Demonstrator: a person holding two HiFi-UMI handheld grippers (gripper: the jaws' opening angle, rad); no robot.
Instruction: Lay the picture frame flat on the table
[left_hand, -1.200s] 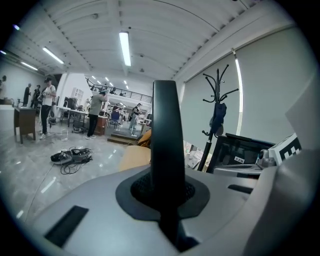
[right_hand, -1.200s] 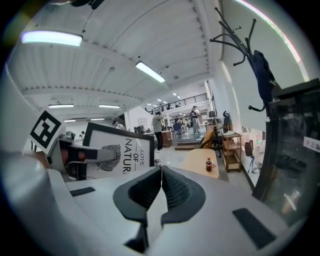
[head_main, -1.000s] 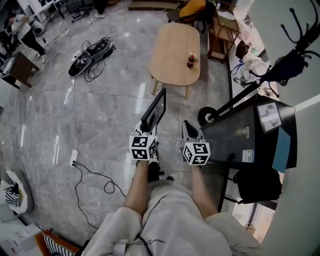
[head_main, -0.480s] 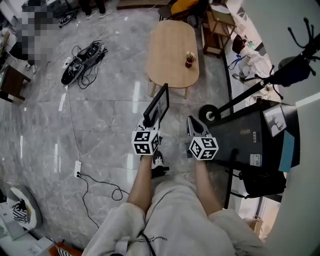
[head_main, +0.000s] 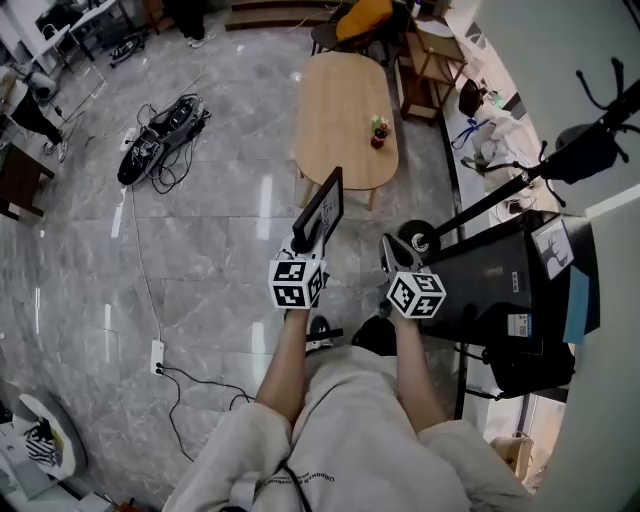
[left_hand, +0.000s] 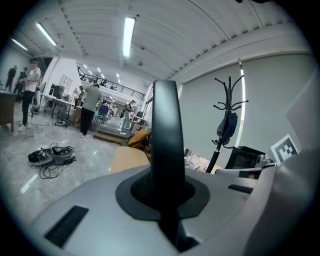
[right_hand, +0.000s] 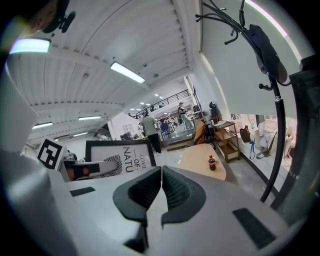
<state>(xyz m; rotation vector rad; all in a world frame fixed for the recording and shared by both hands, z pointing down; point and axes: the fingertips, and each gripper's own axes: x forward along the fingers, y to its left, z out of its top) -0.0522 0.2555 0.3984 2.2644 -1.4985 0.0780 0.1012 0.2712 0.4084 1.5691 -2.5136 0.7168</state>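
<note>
Gripping frame (head_main: 322, 212) in left gripper (head_main: 303, 243), jaws clenching tight on its thin black edge; showing edge-on, rising straight up between the pads in left gripper view. Holding it upright in the air above the grey floor (head_main: 220, 250), leaning slightly away from the body, printed face pointing toward the right side, lettering reading clearly in right gripper view. Holding right gripper (head_main: 392, 252) just beside the frame, apart from it, jaws pressing together on nothing. Pointing both grippers toward the table (head_main: 345, 70), standing well ahead; frame not yet over it or on it. Carrying one small bottle (head_main: 380, 126) on the tabletop, sitting near the right edge. Standing with black cabinet (head_main: 490, 275) close at right, coat rack (head_main: 590, 140) leaning across above it, cable tangle (head_main: 160, 135) lying on the floor far left. Showing people only as small figures deep in the room in both gripper views.
</note>
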